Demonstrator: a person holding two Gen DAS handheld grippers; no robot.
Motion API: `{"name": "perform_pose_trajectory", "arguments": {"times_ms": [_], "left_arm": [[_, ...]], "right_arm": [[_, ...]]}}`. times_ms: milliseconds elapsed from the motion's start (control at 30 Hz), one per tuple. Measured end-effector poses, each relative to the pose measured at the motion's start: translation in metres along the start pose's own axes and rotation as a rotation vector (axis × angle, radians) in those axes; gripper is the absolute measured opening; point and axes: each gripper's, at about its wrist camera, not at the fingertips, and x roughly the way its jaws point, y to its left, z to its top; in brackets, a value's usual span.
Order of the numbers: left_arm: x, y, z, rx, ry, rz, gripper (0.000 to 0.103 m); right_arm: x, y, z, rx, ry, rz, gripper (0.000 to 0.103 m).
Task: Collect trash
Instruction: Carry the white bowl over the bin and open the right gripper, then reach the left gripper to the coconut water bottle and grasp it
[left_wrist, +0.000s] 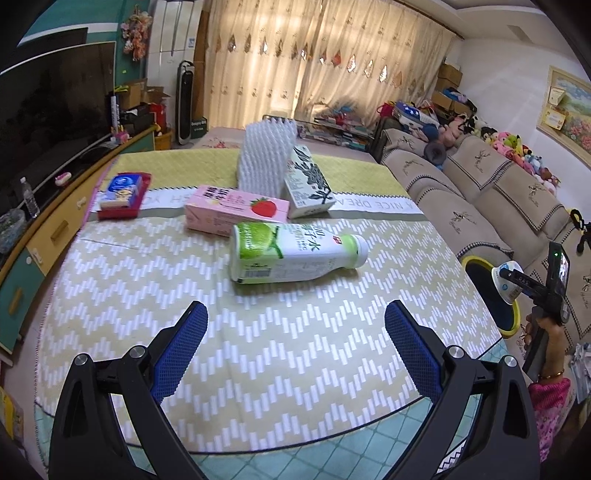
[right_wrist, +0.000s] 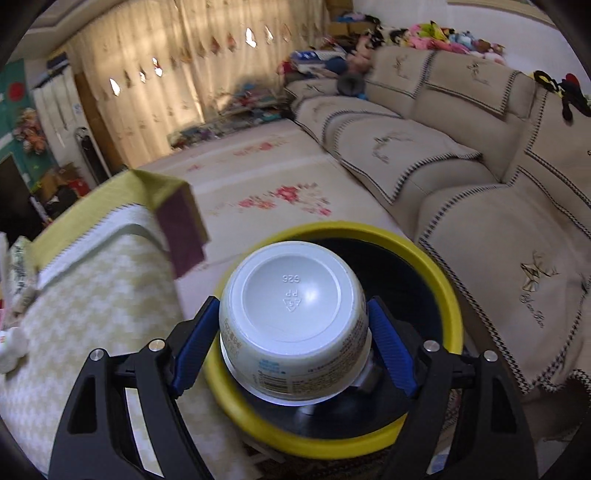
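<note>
My right gripper (right_wrist: 293, 332) is shut on a white plastic cup (right_wrist: 291, 314), its bottom facing the camera, held over the yellow-rimmed black bin (right_wrist: 439, 280). In the left wrist view the same cup (left_wrist: 508, 282) and bin (left_wrist: 493, 295) show at the table's right edge. My left gripper (left_wrist: 295, 332) is open and empty above the table, short of a green-and-white bottle (left_wrist: 291, 253) lying on its side. Behind it lie a pink strawberry carton (left_wrist: 236, 210), a white leaf-print carton (left_wrist: 308, 181), white foam netting (left_wrist: 266, 158) and a blue-and-red packet (left_wrist: 122, 194).
The table carries a yellow zigzag cloth (left_wrist: 184, 306). A beige sofa (left_wrist: 480, 192) stands to the right, with plush toys along its back. A TV cabinet (left_wrist: 55, 221) runs along the left. Curtains and clutter fill the back of the room.
</note>
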Motion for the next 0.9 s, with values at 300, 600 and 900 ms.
{"name": "perform_pose_trajectory", "arguments": {"times_ms": [300,600,900], "left_arm": [[0.039,-0.007,0.011,0.053,0.026,-0.005,0.095],[0.084,0.02,0.023,0.03,0.081,-0.009,0.095],[0.093,0.01,0.026,0.043,0.102,-0.097,0.095]], "right_arm": [[0.003,-0.025,0.0,0.068,-0.024,-0.009,0.084],[0.005,-0.013,-0.007,0.047,-0.01,0.01,0.084],[0.01,0.005,-0.008,0.025,0.007,0.022,0.084]]}}
